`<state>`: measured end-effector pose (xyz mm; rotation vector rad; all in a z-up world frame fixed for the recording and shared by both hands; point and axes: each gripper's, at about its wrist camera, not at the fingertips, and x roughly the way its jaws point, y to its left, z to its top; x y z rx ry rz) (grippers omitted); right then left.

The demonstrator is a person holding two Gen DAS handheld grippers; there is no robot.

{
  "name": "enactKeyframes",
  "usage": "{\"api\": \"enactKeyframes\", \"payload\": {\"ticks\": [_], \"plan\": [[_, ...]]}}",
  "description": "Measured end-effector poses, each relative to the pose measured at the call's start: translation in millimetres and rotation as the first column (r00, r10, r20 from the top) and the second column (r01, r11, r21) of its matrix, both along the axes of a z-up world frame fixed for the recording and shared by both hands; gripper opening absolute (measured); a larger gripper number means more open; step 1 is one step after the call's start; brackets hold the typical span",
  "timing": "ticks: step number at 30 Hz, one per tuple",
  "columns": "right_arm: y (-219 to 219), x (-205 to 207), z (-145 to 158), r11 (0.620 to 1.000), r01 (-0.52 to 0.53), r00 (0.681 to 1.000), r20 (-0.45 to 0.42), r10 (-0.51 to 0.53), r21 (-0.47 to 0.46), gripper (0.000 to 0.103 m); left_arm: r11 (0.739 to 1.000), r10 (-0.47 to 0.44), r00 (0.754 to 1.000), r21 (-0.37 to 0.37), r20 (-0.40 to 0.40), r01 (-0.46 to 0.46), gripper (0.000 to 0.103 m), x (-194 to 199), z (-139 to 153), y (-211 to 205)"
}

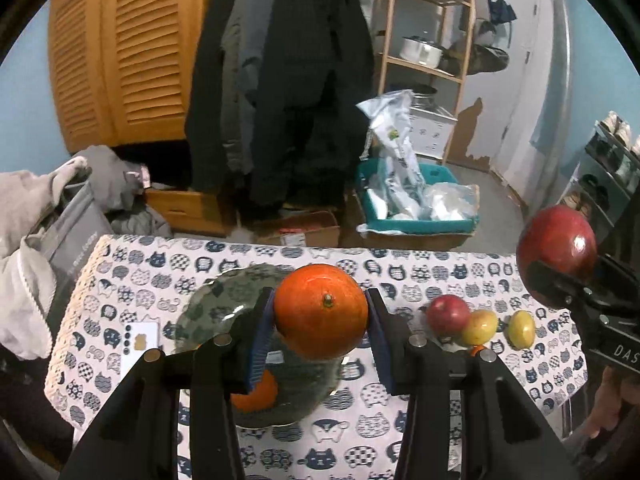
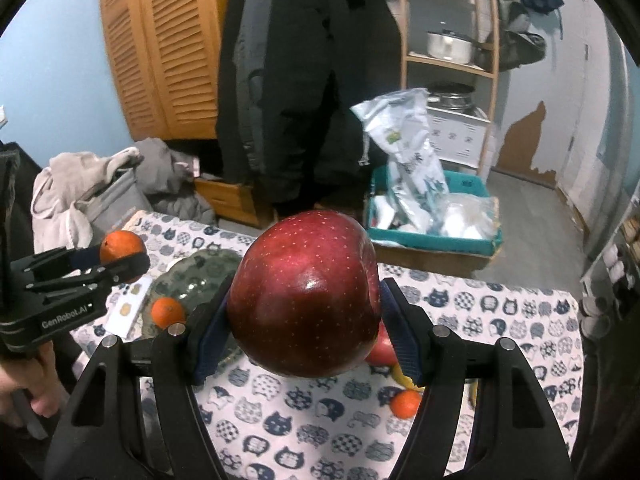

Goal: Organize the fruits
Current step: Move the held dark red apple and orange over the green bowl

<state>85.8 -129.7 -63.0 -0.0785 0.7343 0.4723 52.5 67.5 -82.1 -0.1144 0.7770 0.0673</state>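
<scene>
glossy orange peel, dimpled, stem nub facing the lens: orange (image 1: 321,311) clamped between ribbed blue pads of left gripper (image 1: 320,326), jaws closed tight on it, carried above the plate (image 1: 208,304). waxy dark red skin with pale speckles: apple (image 2: 306,294) pinched in right gripper (image 2: 306,316), jaws about half spread around its broad girth, held aloft to the right of the plate. step in hand judged as mid-carry, both fruits off the cloth. plate of mottled green glass, shallow, one small orange (image 2: 167,311) already on it. right of the plate on the cat-print tablecloth (image 1: 132,276): a smaller red apple (image 1: 447,314), two yellowish fruits, one more small orange. next move likely calls for lowering gently onto the plate, then easing the pads apart so round fruit does not roll.
</scene>
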Motion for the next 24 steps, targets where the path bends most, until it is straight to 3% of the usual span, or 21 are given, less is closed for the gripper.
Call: {"api": "enactKeyframes", "payload": {"ticks": [13,24], "plan": [[72,22,-10,0.997,-0.08,0.996,-0.048,0.08,0.006,0.07,0.995,0.102,0.993,0.005,-0.051,-0.102,0.045,0,-21,60],[121,40,-45,0.992,-0.127,0.983,-0.132,0.124,-0.014,0.07,0.992,0.124,0.982,-0.019,-0.139,-0.128,0.045,10,-56,90]]}}
